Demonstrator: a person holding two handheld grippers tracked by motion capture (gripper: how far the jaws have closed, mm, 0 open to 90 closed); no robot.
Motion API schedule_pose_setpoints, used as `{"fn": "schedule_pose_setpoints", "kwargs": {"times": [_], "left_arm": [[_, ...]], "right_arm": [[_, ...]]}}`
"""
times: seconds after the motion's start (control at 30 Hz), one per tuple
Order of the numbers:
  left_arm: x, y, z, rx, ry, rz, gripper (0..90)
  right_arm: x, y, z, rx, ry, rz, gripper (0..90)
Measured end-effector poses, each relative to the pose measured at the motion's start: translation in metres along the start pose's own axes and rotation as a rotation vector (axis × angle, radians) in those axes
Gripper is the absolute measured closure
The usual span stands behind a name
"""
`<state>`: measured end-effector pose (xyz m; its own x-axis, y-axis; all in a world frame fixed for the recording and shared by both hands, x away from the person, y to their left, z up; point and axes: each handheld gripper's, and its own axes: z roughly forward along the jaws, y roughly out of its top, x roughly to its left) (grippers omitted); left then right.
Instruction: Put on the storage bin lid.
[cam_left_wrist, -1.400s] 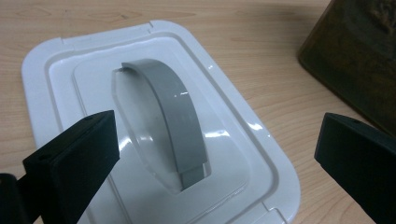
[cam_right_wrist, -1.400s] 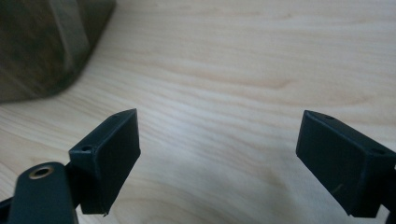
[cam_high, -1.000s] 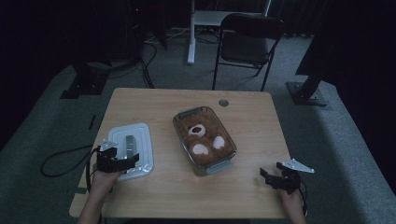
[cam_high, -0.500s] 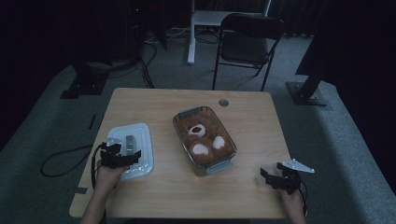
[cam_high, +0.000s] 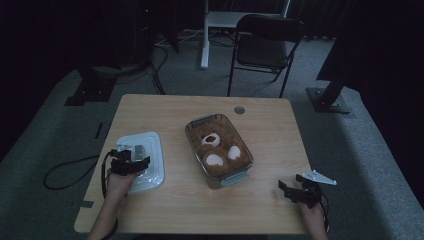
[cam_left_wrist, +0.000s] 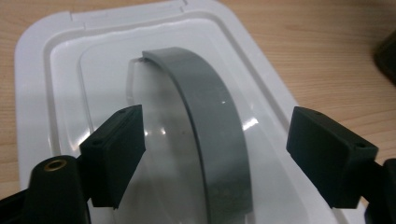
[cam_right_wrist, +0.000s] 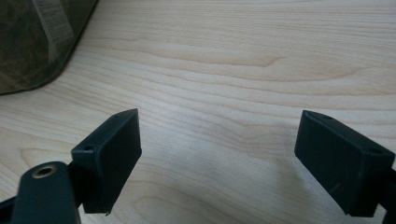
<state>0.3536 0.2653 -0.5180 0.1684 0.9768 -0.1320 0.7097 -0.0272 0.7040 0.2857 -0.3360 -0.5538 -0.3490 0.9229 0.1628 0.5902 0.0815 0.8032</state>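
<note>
Since a moment ago, my left tool (cam_high: 131, 161) has slid forward over the white lid (cam_high: 150, 150) and dipped a little lower, and its jaws have just been closing. They are partly closed now, with the grey handle (cam_left_wrist: 210, 135) of the lid standing between them. The pads do not touch the handle yet; there is a gap on each side. My right tool (cam_high: 295, 190) has stayed where it was, near the right corner of the counter (cam_high: 270, 120), with its jaws wide and nothing but bare wood in front of them.

The lid lies flat on the left side of the counter, close to the edge.

I think a few things could go wrong. The handle is thin and curved, so if I pinch it off-centre it may slip out. If I lift too fast, the lid could tip and hit the counter.

Next to the lid is a clear box (cam_high: 219, 149) with a brown teddy bear (cam_high: 220, 150) lying in it. The bear looks puffy, so it might push the lid up. Nothing stands between the lid and the box. A chair (cam_high: 265, 35) stands behind the counter.
</note>
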Motion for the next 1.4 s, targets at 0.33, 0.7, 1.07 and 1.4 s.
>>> {"fn": "schedule_pose_setpoints", "kwargs": {"times": [0.33,0.7,1.07,1.4], "left_arm": [[-0.001,-0.001,0.004,0.009,0.010,-0.030,46.3],[0.003,-0.001,0.008,0.019,-0.019,-0.096,67.2],[0.002,0.000,-0.001,0.005,-0.081,-0.120,70.5],[-0.009,0.009,-0.024,-0.065,-0.100,-0.108,71.3]], "right_arm": [[-0.001,0.000,0.000,0.000,0.016,0.004,14.0],[0.003,0.008,0.008,0.016,0.004,-0.034,17.0],[0.015,0.027,0.016,-0.005,0.046,-0.076,17.0],[0.027,0.043,0.028,-0.028,0.065,-0.097,16.9]]}}
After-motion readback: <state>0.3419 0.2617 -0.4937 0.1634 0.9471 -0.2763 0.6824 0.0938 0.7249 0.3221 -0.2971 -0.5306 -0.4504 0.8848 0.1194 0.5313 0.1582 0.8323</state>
